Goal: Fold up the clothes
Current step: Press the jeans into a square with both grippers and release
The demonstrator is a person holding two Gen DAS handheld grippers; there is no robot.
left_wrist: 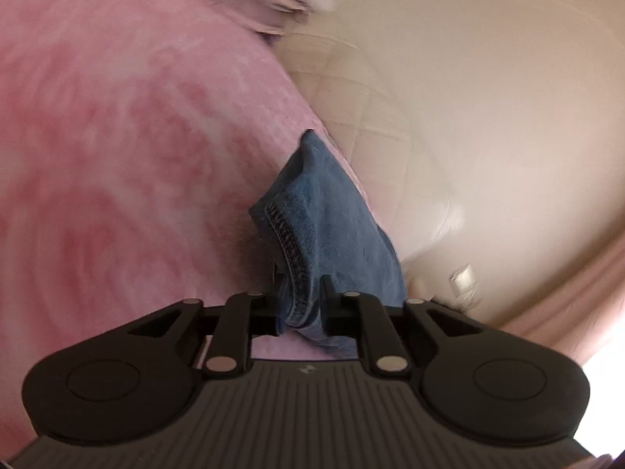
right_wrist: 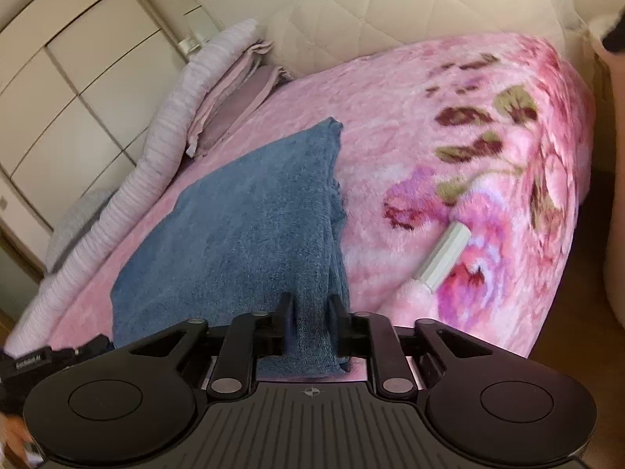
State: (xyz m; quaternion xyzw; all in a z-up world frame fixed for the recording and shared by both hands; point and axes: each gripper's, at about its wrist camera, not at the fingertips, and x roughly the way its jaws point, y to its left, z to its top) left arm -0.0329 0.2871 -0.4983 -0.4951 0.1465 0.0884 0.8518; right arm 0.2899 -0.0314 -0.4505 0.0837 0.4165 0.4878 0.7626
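A blue denim garment [right_wrist: 242, 230] lies on a pink flowered blanket [right_wrist: 429, 117] that covers a bed. In the right wrist view my right gripper [right_wrist: 311, 305] is shut on a bunched fold of the denim at its near edge. The left wrist view shows a stitched hem of the same denim [left_wrist: 324, 219] rising from the blanket [left_wrist: 117, 156]. My left gripper [left_wrist: 300, 287] is shut on that hem, cloth filling the gap between its fingers. The left gripper's black body shows at the lower left of the right wrist view.
Folded pale pink and lilac bedding [right_wrist: 218, 90] is stacked along the bed's far left side. A white ribbed cylinder [right_wrist: 445, 256] lies on the blanket to the right. A quilted cream headboard [right_wrist: 429, 8] and white cupboard doors [right_wrist: 58, 78] stand behind.
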